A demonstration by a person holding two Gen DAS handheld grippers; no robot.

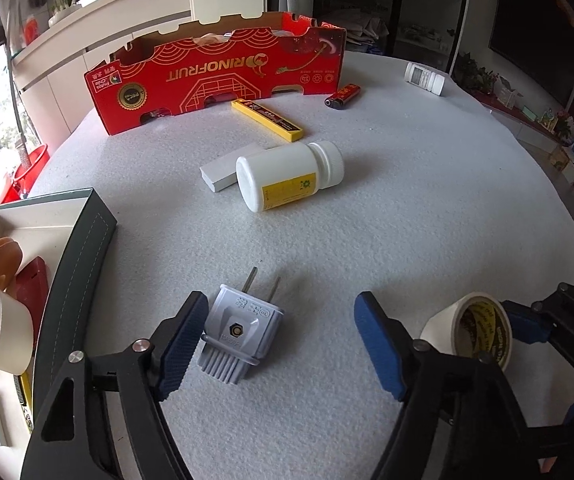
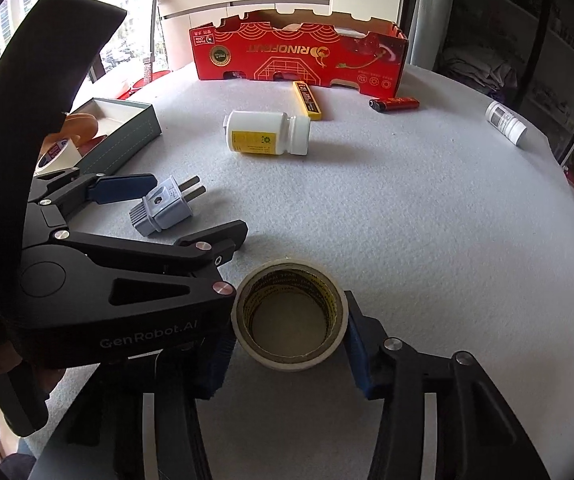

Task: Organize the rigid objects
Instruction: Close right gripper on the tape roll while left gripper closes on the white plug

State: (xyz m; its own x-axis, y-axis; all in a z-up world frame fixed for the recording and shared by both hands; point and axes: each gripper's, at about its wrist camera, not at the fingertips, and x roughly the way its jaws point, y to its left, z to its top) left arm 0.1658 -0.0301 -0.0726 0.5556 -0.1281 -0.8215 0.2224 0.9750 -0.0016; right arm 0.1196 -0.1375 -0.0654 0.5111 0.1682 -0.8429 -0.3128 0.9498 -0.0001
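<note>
A grey two-pin plug [image 1: 239, 336] lies flat on the white table between the fingers of my left gripper [image 1: 281, 308]. The left pad is against its side while the right pad stands well clear, so this gripper is open. In the right wrist view the plug [image 2: 163, 208] lies in the same wide gap of the left gripper [image 2: 199, 204]. A cream tape roll [image 2: 287, 276] stands on its side face between the pads of my right gripper [image 2: 289, 332]. Both blue pads press its wall. The left wrist view shows this roll [image 1: 443, 328] at the far right.
A dark open box [image 1: 79, 280] at the left holds another tape roll, an orange disc and a red item. Further back lie a white bottle [image 1: 287, 178], a grey block [image 1: 223, 168], a yellow blade case [image 1: 267, 120], a red lighter [image 1: 343, 96], a small white bottle [image 1: 425, 78] and a red cardboard box [image 1: 223, 72].
</note>
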